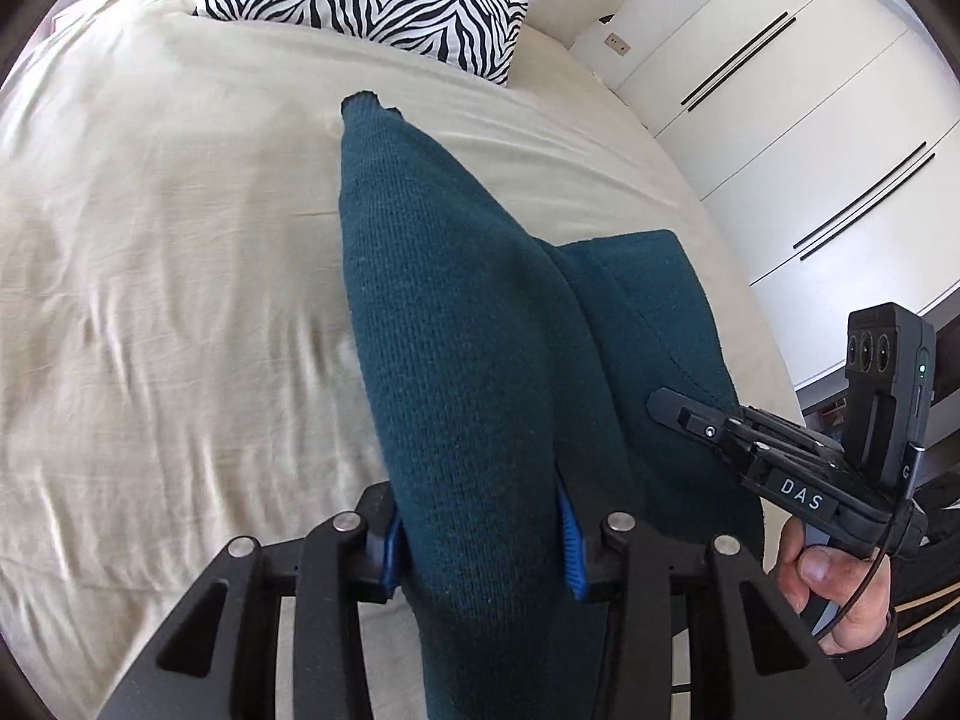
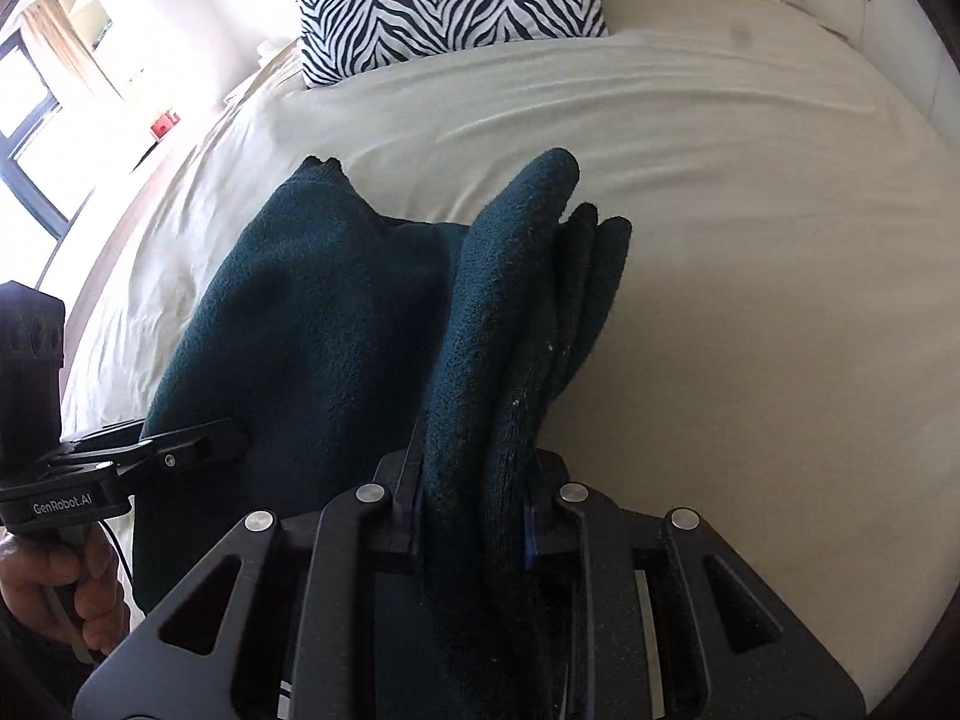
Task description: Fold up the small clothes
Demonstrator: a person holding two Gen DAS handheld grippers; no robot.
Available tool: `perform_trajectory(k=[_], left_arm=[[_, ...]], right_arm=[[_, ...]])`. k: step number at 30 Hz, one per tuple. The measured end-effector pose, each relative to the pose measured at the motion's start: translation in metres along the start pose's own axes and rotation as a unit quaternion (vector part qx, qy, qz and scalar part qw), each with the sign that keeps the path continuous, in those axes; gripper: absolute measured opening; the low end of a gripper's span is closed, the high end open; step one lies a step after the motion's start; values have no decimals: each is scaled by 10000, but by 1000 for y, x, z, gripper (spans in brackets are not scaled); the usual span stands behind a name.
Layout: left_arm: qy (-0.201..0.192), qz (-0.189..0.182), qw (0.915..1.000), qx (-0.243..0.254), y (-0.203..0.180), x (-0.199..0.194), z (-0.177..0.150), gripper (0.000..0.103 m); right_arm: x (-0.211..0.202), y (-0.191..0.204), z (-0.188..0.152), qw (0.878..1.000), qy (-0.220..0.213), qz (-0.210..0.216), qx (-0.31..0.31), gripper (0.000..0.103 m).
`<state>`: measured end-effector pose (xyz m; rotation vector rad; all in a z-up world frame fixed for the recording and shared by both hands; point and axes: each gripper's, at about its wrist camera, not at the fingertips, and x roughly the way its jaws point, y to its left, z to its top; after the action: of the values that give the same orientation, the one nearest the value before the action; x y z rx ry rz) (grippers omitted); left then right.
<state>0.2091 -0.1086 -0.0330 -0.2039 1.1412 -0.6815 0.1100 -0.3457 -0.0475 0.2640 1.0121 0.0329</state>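
While both grippers pinch the same dark teal knit garment [image 1: 468, 312], the fold depends on two grips that look uneven. Between the blue pads of the left gripper [image 1: 480, 546] sits a single thick ridge of cloth, clamped firmly, and the fabric runs forward from it as a raised hump toward a ragged corner far ahead. Just to that gripper's right, the right gripper [image 2: 471, 525] is closed on a bunch of several stacked layers, whose loose ends stick up in front of its fingers.

That bunch is the weak point, I judge: an inner layer could slide free if the grippers pull apart or lift fast, and the fold would open. Because the two grippers sit close together, a crossing move could also knock them into each other.

Beyond the grippers, the rest of the garment lies draped on the cream bed sheet [image 2: 750, 300]; dragging it could rumple the sheet and skew the edges. Farther ahead lies a zebra-print pillow [image 2: 450, 6], well apart and unlikely to interfere.
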Motion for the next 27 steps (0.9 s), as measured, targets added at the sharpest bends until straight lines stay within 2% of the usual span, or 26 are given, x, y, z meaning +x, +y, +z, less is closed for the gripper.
perform_trajectory(k=[6,11,13,17,19,21,24,27], left_arm=[[-283,304,9990,158,20,-66,-48,43],[-371,426,9983,145,39,-93,-88,43],[-354,390,9986,20,63,-103,-105,43],[-279,421,9987,-73,82,-101,-127,43],[-146,464,9987,-173,94,-88,-135,44],[-73,473,9982,-350,109,-77,-143,49],[-162,319,9979,-538,120,-74,-149,55],[-230,435,9979,-425,121,-71,-153,63]], right_arm=[[-26,70,-34,9985,-229,458,-178,21],[-18,127,-59,9969,-191,706,-283,21],[-8,137,-66,9964,-108,805,-234,21],[3,148,-91,9962,71,852,-187,21],[18,139,-96,9954,212,936,-5,21],[29,130,-106,9955,279,888,193,21],[39,105,-119,9890,298,1275,684,23],[46,84,-135,9809,308,1606,1050,31]])
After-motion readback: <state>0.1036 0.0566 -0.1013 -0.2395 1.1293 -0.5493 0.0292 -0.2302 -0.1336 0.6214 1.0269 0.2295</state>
